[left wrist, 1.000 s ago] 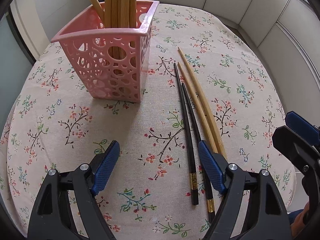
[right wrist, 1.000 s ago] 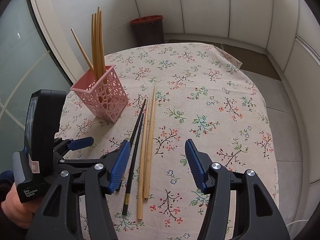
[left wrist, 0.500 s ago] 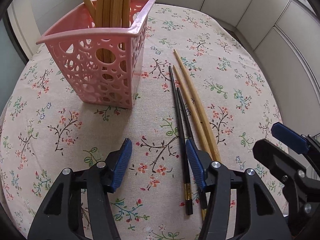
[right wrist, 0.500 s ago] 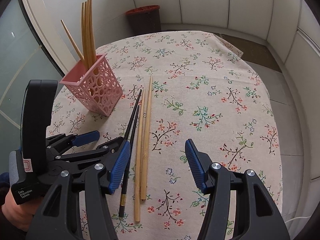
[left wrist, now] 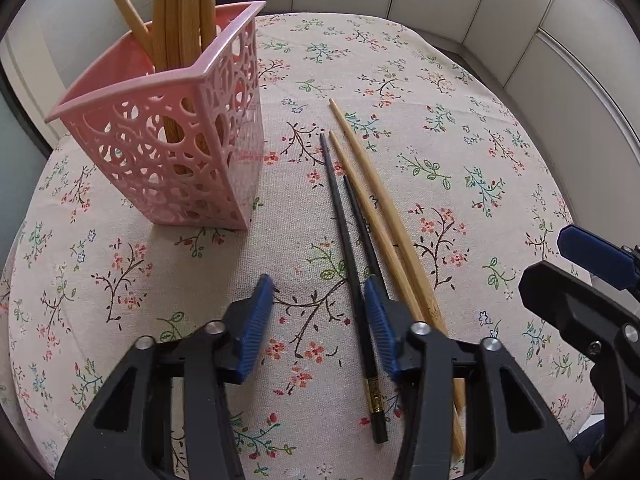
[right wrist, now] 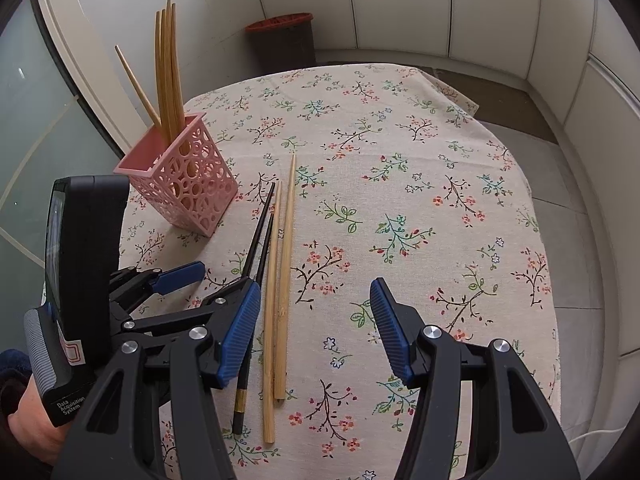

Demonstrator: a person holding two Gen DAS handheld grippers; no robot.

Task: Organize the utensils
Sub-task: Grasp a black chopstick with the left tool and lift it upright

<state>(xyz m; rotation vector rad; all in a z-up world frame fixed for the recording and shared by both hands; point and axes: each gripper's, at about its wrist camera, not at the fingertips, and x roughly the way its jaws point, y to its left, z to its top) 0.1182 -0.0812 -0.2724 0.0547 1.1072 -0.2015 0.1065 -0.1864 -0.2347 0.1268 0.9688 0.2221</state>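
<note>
A pink perforated basket (left wrist: 172,152) (right wrist: 188,192) stands on the floral tablecloth and holds several bamboo chopsticks (left wrist: 180,20) upright. To its right lie two black chopsticks (left wrist: 340,216) (right wrist: 260,236) and two bamboo chopsticks (left wrist: 384,208) (right wrist: 284,260), side by side. My left gripper (left wrist: 318,292) (right wrist: 224,274) hovers low over the black pair with its jaws closing. One black chopstick runs between them beside the right pad, and the pads are not pressing it. My right gripper (right wrist: 316,292) is open above the handle ends of the bamboo pair, holding nothing.
The round table's edge (right wrist: 520,184) curves along the right, with tiled floor beyond. A dark bin with a red rim (right wrist: 284,40) stands against the far wall. A person's hand (right wrist: 24,420) holds the left gripper's handle at the lower left.
The left gripper's jaws have narrowed a lot and it has edged toward the basket and the black chopsticks. The right gripper has kept still with the same opening.
</note>
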